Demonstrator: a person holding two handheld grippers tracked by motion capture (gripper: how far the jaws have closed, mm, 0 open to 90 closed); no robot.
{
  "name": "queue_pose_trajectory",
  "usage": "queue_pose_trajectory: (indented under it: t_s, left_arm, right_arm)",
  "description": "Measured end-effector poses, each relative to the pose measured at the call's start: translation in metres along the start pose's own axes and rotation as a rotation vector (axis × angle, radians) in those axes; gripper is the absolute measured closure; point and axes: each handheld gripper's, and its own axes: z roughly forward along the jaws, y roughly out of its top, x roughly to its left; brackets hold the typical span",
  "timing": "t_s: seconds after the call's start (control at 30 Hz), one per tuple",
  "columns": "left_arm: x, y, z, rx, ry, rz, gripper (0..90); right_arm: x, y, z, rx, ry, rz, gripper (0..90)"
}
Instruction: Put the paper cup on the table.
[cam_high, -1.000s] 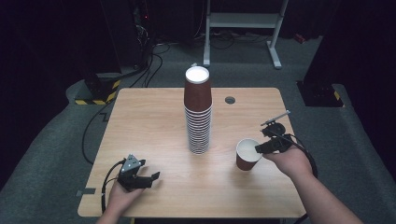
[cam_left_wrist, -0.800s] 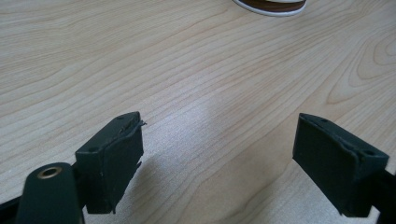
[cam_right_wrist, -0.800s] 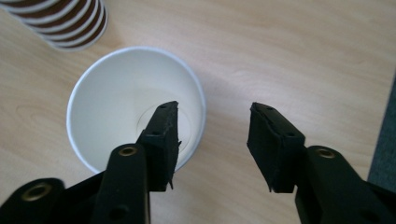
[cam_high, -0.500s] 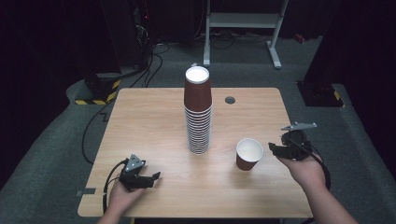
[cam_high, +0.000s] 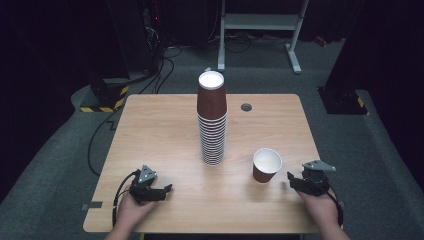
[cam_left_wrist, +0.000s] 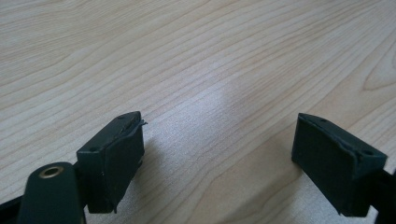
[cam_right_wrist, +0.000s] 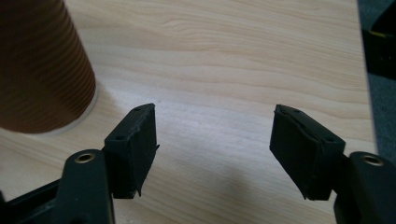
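A tall stack of brown ribbed paper cups (cam_high: 212, 120) stands at the table's middle, white inside showing at the top. One single brown cup (cam_high: 266, 165) stands upright to its right and nearer me; its ribbed wall (cam_right_wrist: 42, 70) also shows at the left of the right gripper view. My right gripper (cam_high: 293, 181) sits low by the table's right front edge, just right of that cup and apart from it. It is open (cam_right_wrist: 214, 112); its jaws have just been opening, with bare wood between them. My left gripper (cam_high: 167, 189) rests near the front left, open (cam_left_wrist: 219, 121) and holding nothing after narrowing slightly.
The wooden table (cam_high: 160, 130) has a small round cable hole (cam_high: 246, 107) at the back right. Around it is grey carpet with cables, a yellow-black striped base (cam_high: 102, 102) at the left and a white desk frame (cam_high: 260, 22) behind.
My right gripper has drawn away from the single cup to the right and sunk toward the table, with its jaws spread wider. The cup stays standing. My left hand has kept still.
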Motion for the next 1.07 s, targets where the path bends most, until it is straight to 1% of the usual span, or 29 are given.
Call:
queue_pose_trajectory:
  t_s: [0.1, 0.13, 0.17, 0.2, 0.3, 0.37, 0.4, 0.43, 0.47, 0.5, 0.53, 1.07]
  left_arm:
    - [0.0, 0.0, 0.0, 0.001, -0.001, -0.001, 17.2]
    - [0.0, 0.0, 0.0, 0.0, -0.002, -0.001, 17.3]
    - [0.001, 0.0, 0.0, -0.001, -0.003, -0.001, 17.6]
    - [0.001, 0.0, 0.0, 0.0, -0.006, -0.003, 18.4]
    - [0.001, 0.001, 0.001, -0.002, -0.003, -0.001, 18.8]
    - [0.001, 0.001, 0.001, -0.003, 0.002, -0.003, 19.2]
    - [0.001, 0.001, 0.001, -0.003, 0.005, -0.004, 19.4]
    - [0.001, 0.001, 0.001, -0.003, 0.006, -0.005, 19.4]
    - [0.001, 0.001, 0.001, -0.002, 0.008, -0.003, 19.4]
    - [0.001, 0.001, 0.001, -0.002, 0.009, -0.007, 19.4]
    - [0.001, 0.001, 0.001, -0.002, 0.01, -0.008, 19.4]
    - [0.001, 0.001, 0.001, 0.0, 0.014, -0.014, 19.8]
  right_arm:
    - [0.004, -0.012, 0.008, -0.019, 0.03, 0.025, 27.9]
    - [0.005, -0.015, 0.011, -0.02, 0.031, 0.033, 26.4]
    - [0.006, -0.019, 0.015, -0.016, 0.027, 0.03, 25.0]
    - [0.005, -0.019, 0.015, -0.014, 0.027, 0.049, 25.8]
    - [0.005, -0.018, 0.016, -0.012, 0.02, 0.05, 25.1]
    - [0.008, -0.018, 0.016, -0.012, 0.0, 0.068, 25.1]
    - [0.009, -0.018, 0.016, -0.013, -0.009, 0.07, 25.1]
    - [0.011, -0.018, 0.016, -0.017, -0.018, 0.059, 25.0]
    - [0.011, -0.018, 0.016, -0.017, -0.02, 0.061, 25.1]
    - [0.01, -0.018, 0.016, -0.011, -0.013, 0.076, 24.6]
    - [0.009, -0.018, 0.016, -0.01, -0.013, 0.078, 24.0]
    - [0.01, -0.018, 0.017, -0.01, -0.011, 0.077, 23.3]
